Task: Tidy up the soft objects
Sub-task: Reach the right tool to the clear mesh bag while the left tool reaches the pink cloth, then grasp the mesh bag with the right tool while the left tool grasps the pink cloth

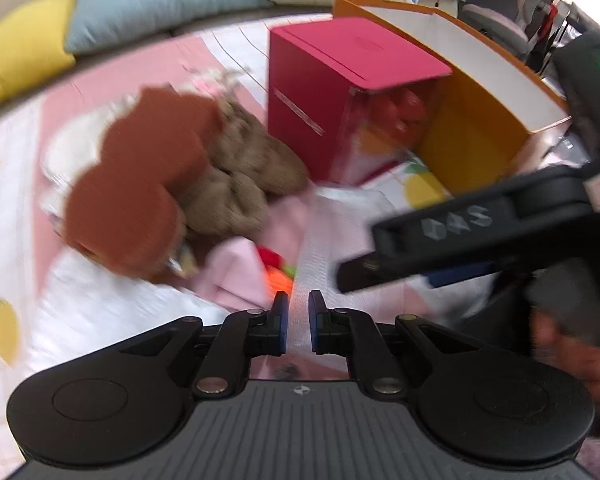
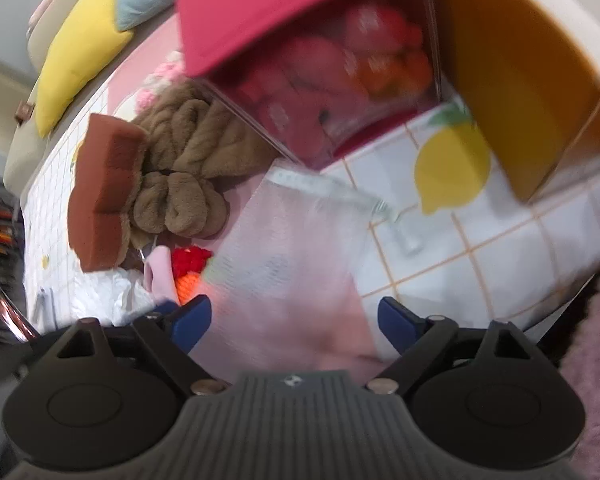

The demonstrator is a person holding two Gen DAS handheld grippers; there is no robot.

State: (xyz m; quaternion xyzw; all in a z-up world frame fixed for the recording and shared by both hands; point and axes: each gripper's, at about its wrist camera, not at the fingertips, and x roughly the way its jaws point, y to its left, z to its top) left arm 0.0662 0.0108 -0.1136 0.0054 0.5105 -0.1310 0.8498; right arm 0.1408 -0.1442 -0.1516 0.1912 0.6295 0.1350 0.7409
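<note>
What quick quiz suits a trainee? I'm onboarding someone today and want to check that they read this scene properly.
1. True or false: the right tool stands wide open, pinching nothing.
2. What leans against the brown towel? A) a rust-coloured sponge B) a book C) a shoe
3. Short answer: what lies between the nearly closed fingers of the left tool?

Key: 1 true; 2 A; 3 the white mesh bag.
</note>
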